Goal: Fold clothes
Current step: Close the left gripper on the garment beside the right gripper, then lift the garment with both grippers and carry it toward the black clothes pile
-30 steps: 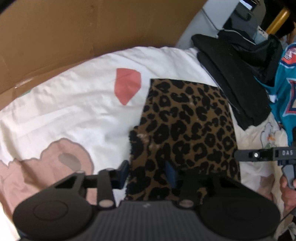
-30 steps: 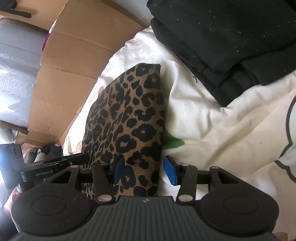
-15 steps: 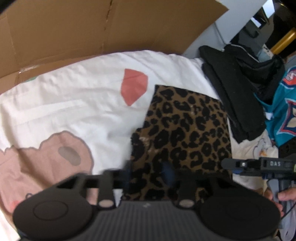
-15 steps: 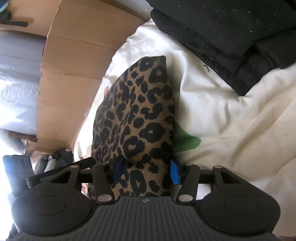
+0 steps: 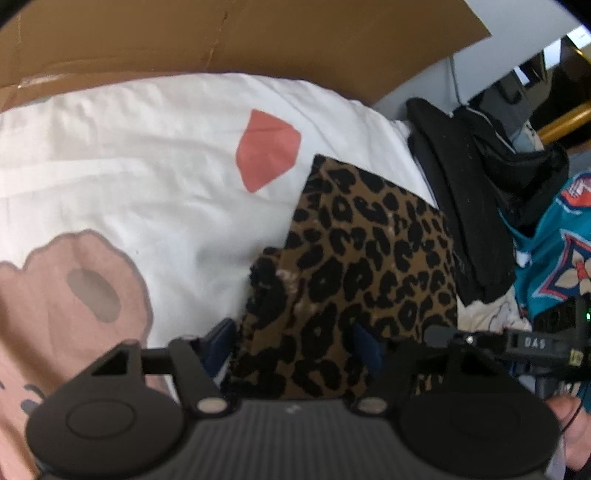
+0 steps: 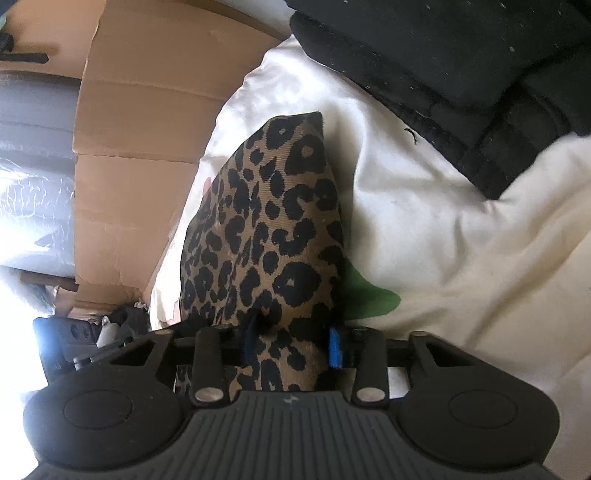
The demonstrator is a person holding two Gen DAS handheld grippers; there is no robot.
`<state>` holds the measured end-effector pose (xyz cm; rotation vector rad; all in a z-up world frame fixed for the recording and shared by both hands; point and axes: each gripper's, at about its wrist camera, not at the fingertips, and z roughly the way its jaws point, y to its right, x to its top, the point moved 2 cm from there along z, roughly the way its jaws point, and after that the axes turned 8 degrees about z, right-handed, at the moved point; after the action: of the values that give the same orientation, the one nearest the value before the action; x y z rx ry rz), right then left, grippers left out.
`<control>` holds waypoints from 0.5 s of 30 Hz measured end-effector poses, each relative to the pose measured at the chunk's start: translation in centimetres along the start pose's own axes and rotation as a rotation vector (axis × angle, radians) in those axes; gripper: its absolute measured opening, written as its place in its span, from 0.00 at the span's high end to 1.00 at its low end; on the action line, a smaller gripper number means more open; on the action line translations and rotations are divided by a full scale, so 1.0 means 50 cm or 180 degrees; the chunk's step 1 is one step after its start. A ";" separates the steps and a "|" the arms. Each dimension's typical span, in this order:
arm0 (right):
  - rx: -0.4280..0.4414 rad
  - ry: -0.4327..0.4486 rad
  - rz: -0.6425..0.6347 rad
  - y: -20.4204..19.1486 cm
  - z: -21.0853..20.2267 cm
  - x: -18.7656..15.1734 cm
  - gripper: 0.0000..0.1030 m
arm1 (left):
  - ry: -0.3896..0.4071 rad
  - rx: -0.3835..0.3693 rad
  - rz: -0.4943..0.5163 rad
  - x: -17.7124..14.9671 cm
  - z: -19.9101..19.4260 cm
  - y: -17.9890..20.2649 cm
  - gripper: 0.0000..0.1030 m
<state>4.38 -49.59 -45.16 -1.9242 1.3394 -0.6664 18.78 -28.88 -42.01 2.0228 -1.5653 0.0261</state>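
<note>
Right, the big white bedsheet with pink and coral cartoon patches [image 5: 155, 177] fills the left and centre of the left wrist view, a brown cardboard sheet [image 5: 221, 33] across the top edge. At upper right, a heap of black folded garments [image 5: 465, 192], and a teal printed jersey [image 5: 554, 243] at the right edge.

Centre stage, lower middle of both views: the folded leopard-print fabric piece in tan and black [image 5: 369, 258], lying flat on the sheet, near edge towards both tools.

Now the left gripper [image 5: 291, 347]: jaws closing, wide apart, straddling the near left corner, blue pads not yet pressing. The right gripper [image 6: 291, 343] is closing too, and its blue pads look to be biting into the near right corner, the cloth puckering between them.

My read: this is light, soft, floppy cloth with a fuzzy dark underside, so it will sag and unfold if lifted by one layer. Best taken at both near corners, through all layers.
</note>
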 end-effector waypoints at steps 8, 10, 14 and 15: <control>-0.0102 0.0041 -0.0316 -0.062 -0.021 0.001 0.88 | 0.0108 -0.0062 -0.0147 0.018 -0.047 -0.005 0.70; -0.0111 0.0028 -0.0309 -0.062 -0.018 0.003 0.83 | 0.0081 -0.0042 -0.0095 0.022 -0.049 -0.004 0.68; -0.0150 0.0002 -0.0247 -0.048 -0.007 0.006 0.67 | 0.0057 0.0140 -0.0050 0.030 -0.037 -0.012 0.43; -0.0151 -0.0012 -0.0236 -0.042 -0.003 0.007 0.67 | 0.0058 0.0135 -0.0047 0.032 -0.034 -0.014 0.42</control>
<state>5.61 -49.49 -43.44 -2.0201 1.2976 -0.6723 20.48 -29.44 -40.34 2.0610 -1.5506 0.0726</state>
